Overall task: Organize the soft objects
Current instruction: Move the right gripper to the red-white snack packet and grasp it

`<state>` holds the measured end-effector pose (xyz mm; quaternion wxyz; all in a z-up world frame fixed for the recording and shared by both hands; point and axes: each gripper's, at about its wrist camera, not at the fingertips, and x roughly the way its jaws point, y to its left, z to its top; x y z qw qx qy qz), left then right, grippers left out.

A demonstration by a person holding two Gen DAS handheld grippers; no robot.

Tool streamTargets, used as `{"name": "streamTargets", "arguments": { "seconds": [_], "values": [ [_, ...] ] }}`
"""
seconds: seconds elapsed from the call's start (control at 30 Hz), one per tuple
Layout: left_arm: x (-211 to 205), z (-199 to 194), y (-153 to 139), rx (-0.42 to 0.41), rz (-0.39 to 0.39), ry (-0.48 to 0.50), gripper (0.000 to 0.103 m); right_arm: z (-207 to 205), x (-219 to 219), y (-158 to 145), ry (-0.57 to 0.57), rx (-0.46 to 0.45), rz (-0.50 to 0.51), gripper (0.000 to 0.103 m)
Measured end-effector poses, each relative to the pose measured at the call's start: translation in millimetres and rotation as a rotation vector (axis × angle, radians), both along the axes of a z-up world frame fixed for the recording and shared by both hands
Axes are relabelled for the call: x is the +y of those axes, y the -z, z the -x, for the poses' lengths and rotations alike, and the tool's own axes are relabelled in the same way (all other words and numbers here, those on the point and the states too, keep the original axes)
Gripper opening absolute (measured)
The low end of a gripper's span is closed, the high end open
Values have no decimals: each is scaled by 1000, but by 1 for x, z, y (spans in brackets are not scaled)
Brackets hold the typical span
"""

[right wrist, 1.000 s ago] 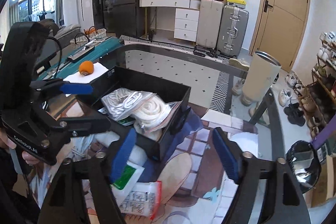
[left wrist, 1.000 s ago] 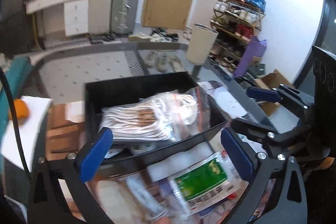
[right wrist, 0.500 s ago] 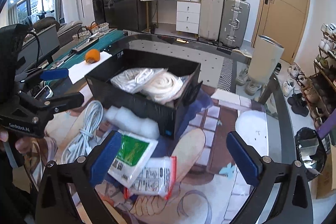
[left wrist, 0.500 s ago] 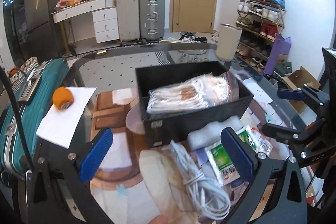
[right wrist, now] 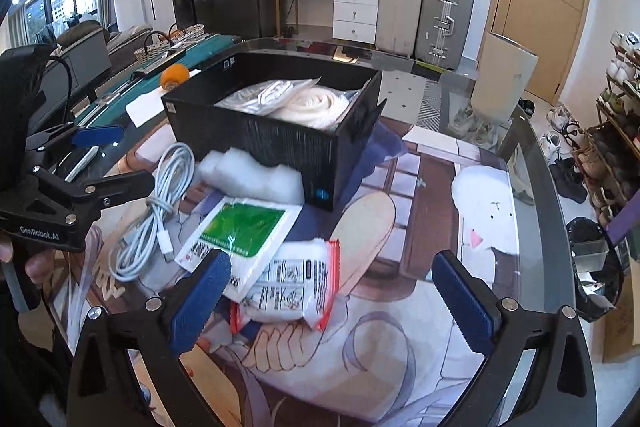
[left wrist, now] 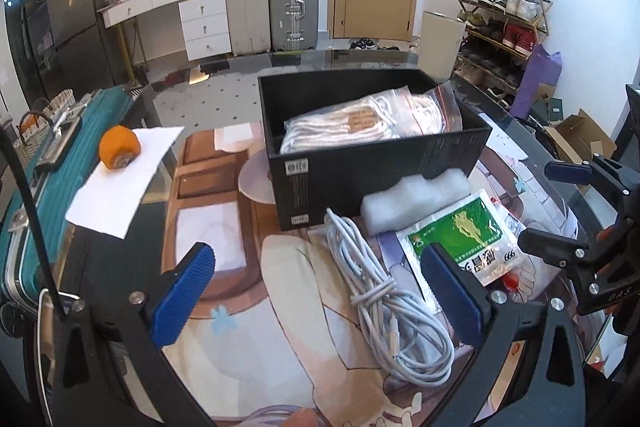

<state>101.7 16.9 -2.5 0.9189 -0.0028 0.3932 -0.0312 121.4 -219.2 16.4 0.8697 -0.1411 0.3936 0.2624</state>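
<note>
A black box point(left wrist: 384, 183) point(right wrist: 280, 143) stands on the table and holds bagged white rope point(left wrist: 352, 127) point(right wrist: 312, 103). In front of it lie a white cable bundle point(left wrist: 392, 303) point(right wrist: 160, 211), a white foam pad point(left wrist: 416, 199) point(right wrist: 256, 175), a green-and-white packet point(left wrist: 468, 235) point(right wrist: 240, 231) and a red-edged bag point(right wrist: 296, 283). My left gripper point(left wrist: 320, 291) is open and empty, above the cable. My right gripper point(right wrist: 332, 299) is open and empty, above the red-edged bag.
An orange roll point(left wrist: 119, 149) point(right wrist: 175, 75) sits on white paper point(left wrist: 120, 179) at the left. A teal suitcase point(left wrist: 36, 179) lies beside the glass table's left edge. The printed mat point(right wrist: 400, 307) covers the table. A shoe rack point(left wrist: 504, 23) stands at the right.
Both grippers have pulled back and up from the box. The cable, foam pad and packets now show in front of it. The bagged rope stays in the box.
</note>
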Motion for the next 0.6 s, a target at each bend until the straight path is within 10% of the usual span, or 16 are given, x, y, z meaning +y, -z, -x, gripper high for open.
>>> {"name": "streamTargets", "arguments": {
  "seconds": [0.6],
  "values": [
    [-12, 4, 14, 68, -8, 54, 103, 12, -1, 24, -54, 72, 51, 102]
  ]
}}
